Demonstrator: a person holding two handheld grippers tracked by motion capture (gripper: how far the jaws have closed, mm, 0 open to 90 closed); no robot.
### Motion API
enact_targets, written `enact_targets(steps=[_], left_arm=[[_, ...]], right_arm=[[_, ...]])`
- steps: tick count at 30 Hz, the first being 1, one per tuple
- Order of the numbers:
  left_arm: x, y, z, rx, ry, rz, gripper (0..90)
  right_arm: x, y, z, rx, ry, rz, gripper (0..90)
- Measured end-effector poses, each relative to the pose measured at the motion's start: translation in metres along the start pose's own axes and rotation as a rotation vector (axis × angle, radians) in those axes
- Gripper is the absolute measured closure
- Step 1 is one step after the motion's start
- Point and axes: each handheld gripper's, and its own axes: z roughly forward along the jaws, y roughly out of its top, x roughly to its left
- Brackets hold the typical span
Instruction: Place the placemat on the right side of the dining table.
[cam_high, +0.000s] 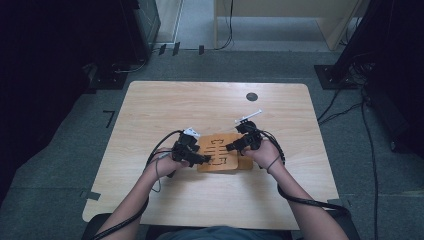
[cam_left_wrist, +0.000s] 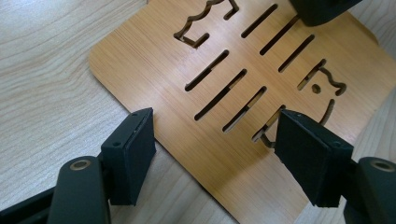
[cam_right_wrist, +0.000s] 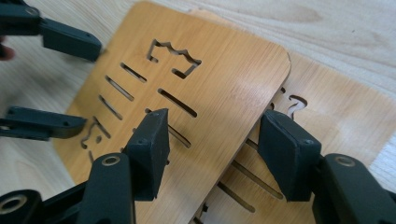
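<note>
slotted board (cam_high: 220, 152) lies flat, slots running across table (cam_high: 150, 107).

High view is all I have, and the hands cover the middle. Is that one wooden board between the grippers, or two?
Observer: Two. The right gripper view shows an upper board lying askew on a lower board.
Operator: Is the right gripper shut on anything?
Observer: No. The right gripper is open, one jaw over the upper board, the other over the lower board.
Operator: And the left?
Observer: The left gripper is open too, jaws apart across the upper board's edge.
</note>
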Motion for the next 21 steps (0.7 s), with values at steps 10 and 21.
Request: enact_targets(steps=[10, 21], left_arm=[[0.000, 0.001, 0.001, -0.007, -0.094, -0.052, 28.1], [0.003, 0.005, -0.003, -0.060, -0.181, -0.091, 29.6]], right_arm=[[0.015, 0.010, -0.031, -0.016, 0.013, 0.007, 44.3], [0.054, 0.023, -0.064, -0.037, 0.025, -0.132, 44.0]])
